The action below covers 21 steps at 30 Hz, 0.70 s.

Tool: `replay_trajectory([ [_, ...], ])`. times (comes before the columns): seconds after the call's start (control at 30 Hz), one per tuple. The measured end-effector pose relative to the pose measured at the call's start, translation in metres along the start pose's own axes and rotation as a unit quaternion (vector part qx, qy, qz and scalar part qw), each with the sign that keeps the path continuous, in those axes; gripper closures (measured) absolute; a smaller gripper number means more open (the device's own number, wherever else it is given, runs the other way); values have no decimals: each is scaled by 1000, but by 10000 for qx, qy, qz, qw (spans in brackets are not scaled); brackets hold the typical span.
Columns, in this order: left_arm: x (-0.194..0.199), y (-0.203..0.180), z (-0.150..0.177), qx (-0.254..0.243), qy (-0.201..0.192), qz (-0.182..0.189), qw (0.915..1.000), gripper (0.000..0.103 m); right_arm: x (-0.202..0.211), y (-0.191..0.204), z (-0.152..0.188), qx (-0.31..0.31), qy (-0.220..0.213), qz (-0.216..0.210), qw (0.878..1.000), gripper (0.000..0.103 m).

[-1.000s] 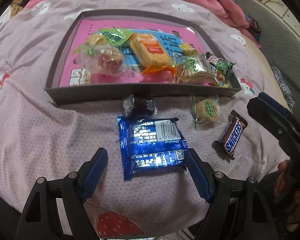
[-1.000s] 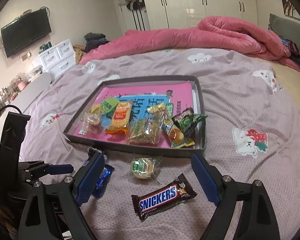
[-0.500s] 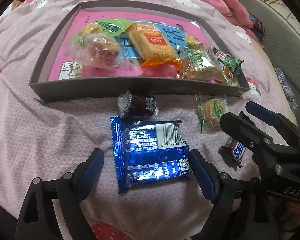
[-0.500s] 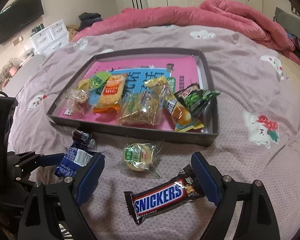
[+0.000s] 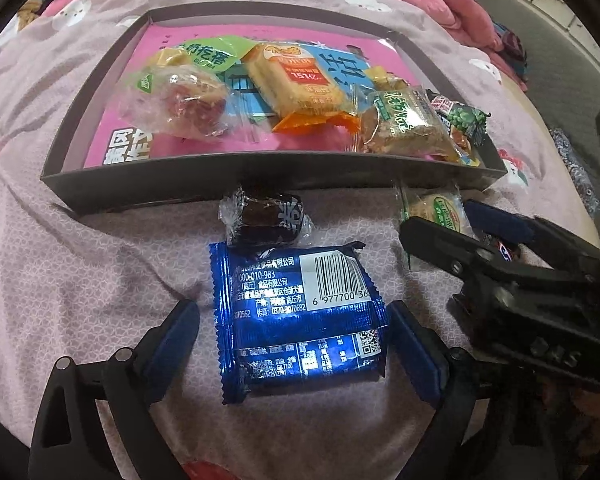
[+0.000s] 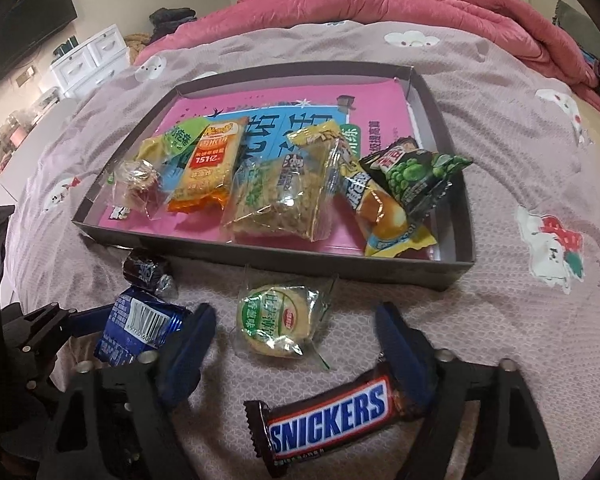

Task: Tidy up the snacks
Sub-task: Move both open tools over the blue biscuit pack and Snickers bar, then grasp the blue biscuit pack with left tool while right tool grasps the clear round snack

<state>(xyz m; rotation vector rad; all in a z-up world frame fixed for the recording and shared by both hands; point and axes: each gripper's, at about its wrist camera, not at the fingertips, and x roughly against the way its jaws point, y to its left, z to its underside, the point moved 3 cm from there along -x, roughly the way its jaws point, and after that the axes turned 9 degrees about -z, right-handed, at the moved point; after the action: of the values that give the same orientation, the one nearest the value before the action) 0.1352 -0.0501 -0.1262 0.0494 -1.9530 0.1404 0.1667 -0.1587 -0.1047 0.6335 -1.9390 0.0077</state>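
I see a mauve bedspread (image 6: 500, 152) carrying the grey tray (image 6: 312, 258) of snacks. My left gripper (image 5: 294, 344) is spread wide around the blue wafer packet (image 5: 296, 320); my right gripper (image 6: 296, 354), also spread, straddles the Snickers bar (image 6: 328, 420).

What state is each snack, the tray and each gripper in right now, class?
Left gripper: open, straddling the blue packet.
Right gripper: open, over the Snickers bar.
Blue packet: sealed, lying flat on the bedspread.
Snickers bar: wrapped, outside the tray.
Round biscuit: wrapped, outside the tray.
Tray: partly filled.
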Motion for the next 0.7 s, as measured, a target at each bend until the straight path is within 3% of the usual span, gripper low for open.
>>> replay_trajectory([
  [0.17, 3, 6, -1, 113, 0, -6, 9999, 18, -5, 2, 0, 103, 42, -31, 9999, 44],
  [0.23, 5, 11, 0, 175, -40, -31, 9998, 30, -5, 4, 0, 154, 39, -81, 9998, 60],
  [0.33, 7, 15, 0, 249, -81, -54, 9996, 39, -2, 6, 1, 221, -19, -117, 9997, 62],
  [0.7, 18, 27, 9, 320, -107, 81, 9994, 46, 15, 12, 4, 293, -258, -373, 9985, 63],
])
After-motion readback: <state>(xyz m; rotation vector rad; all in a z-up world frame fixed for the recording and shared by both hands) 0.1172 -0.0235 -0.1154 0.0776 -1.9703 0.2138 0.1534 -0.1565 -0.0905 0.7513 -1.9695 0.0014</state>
